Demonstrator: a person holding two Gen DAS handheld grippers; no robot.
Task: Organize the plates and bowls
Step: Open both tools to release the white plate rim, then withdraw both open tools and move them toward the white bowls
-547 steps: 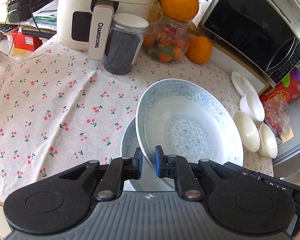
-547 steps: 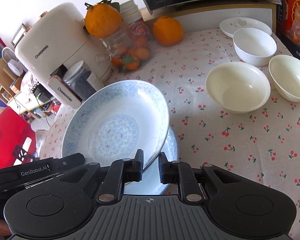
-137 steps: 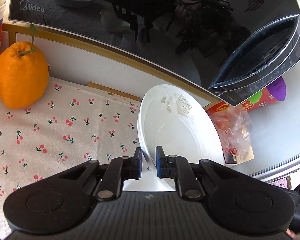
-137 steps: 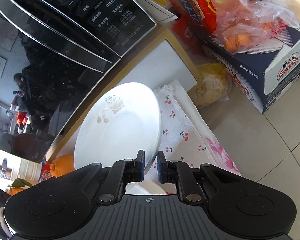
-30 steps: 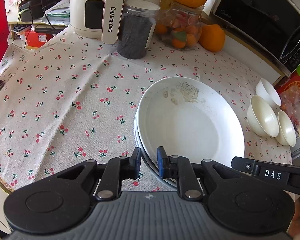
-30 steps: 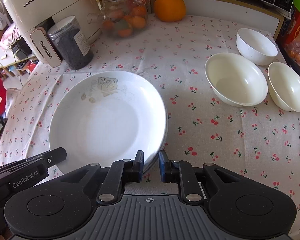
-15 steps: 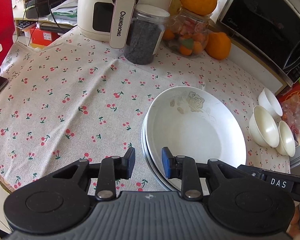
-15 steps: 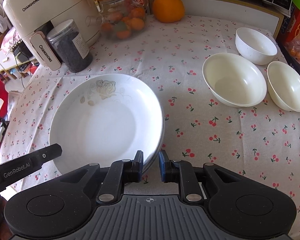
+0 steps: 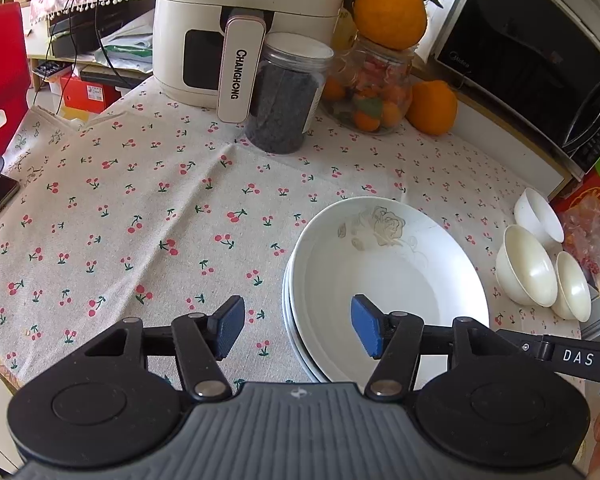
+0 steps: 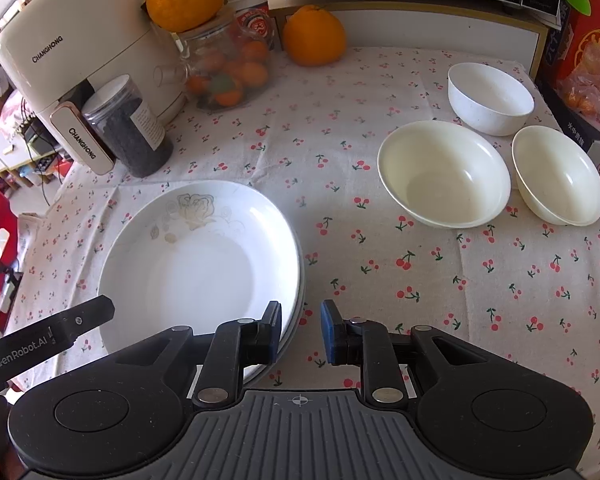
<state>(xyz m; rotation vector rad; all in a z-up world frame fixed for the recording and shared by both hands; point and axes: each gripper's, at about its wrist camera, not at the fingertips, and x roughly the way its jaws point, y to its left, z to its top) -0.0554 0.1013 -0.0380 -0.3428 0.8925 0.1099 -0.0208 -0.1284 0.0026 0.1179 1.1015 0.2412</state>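
Both hand-held grippers have just been opening: the left hand-held gripper (image 9: 298, 330) straddles the near rim of the rose-printed plate (image 9: 388, 276), jaws spread and clear; the right hand-held gripper (image 10: 300, 332) stands slightly parted beside that rim. The plate tops a stack on the tabletop (image 10: 340, 152), three bowls (image 10: 444, 174) well apart.

A lived-in home dining or kitchen corner. A table under a cherry-print tablecloth (image 9: 148, 208) carries household appliances: a cream air fryer (image 9: 236, 28) at 12 o'clock and a black microwave oven (image 9: 540, 64) at 2 o'clock. Beside the fryer stand a dark-filled storage jar (image 9: 284, 96) and a glass jar of small fruit (image 9: 370, 88), with large oranges (image 9: 390, 10) on and near it. Stacked plates (image 10: 196, 264) and white bowls (image 10: 444, 172) rest on the cloth. At 10 o'clock, cluttered shelves with cables (image 9: 76, 40).
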